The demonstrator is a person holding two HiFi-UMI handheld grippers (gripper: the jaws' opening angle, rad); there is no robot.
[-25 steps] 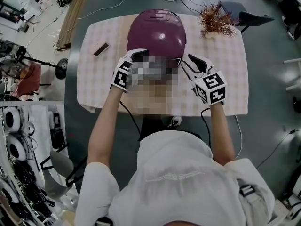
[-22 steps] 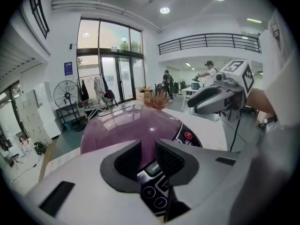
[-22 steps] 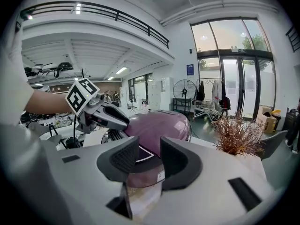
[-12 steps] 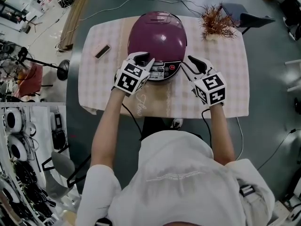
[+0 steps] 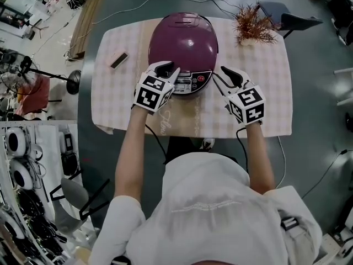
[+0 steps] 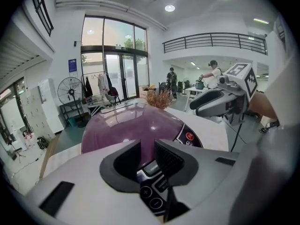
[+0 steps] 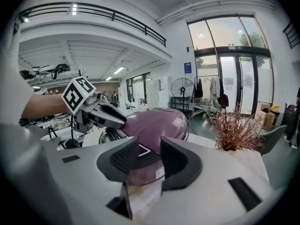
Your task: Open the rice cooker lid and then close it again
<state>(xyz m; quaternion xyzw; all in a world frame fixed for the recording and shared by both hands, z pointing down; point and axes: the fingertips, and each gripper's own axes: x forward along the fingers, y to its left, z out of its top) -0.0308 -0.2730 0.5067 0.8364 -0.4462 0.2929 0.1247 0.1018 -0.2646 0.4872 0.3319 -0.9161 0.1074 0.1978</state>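
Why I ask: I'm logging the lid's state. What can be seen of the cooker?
The cooker is a glossy purple dome, seemingly plastic, lid shut. A dark panel with a red button faces the person. It stands upright on the checked cloth. The left tongs sit at its silver latch button; contact is unclear. The right tongs stand open beside it.

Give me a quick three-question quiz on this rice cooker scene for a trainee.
1. True or false: the cooker lid is open.
2. What stands at the table's far right corner? A. dried plant B. cup C. bottle
3. Fill in: the ___ gripper's jaws hover over the cooker's control panel.
Key: 1 false; 2 A; 3 left gripper.
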